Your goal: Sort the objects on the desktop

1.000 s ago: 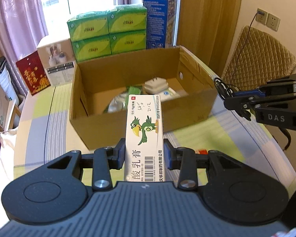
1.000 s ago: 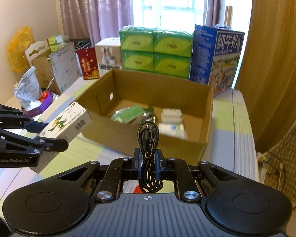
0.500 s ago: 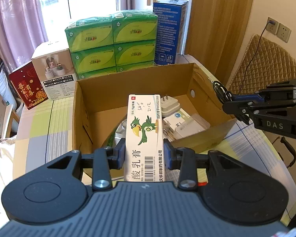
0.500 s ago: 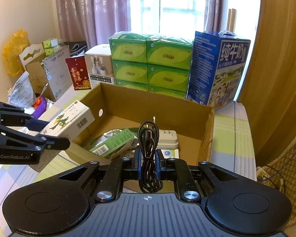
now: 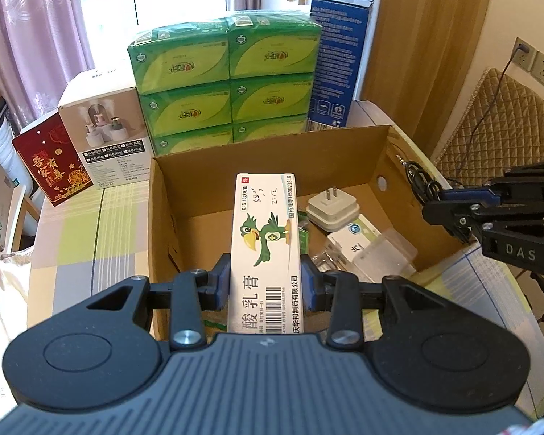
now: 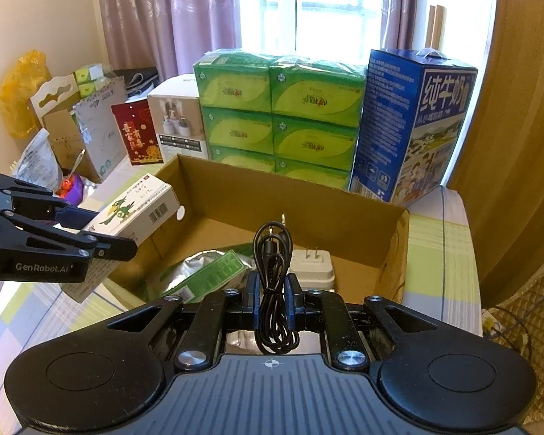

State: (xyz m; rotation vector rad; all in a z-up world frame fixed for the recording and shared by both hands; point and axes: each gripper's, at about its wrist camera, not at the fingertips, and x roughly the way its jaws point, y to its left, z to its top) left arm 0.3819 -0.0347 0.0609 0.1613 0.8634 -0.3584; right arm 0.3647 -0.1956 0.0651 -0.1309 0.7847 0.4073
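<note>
We are carrying two things to the cardboard box (image 5: 163, 217) at once, which is why each claw holds its load lifted above the box's open top rather than down among what lies inside. Our left claw (image 5: 264, 284) is clenched on the medicine carton (image 5: 268, 239), gripping its long sides near the barcode end, the far end pointing over the box's interior. Our right claw (image 6: 275, 299) is closed to a narrow gap on the coiled black cable (image 6: 272, 253), pinching the bundle at its middle so the loops cannot spill. Inside the box, below both loads, lie a white plug adapter (image 5: 332, 208) and a green packet (image 6: 214, 272).
</note>
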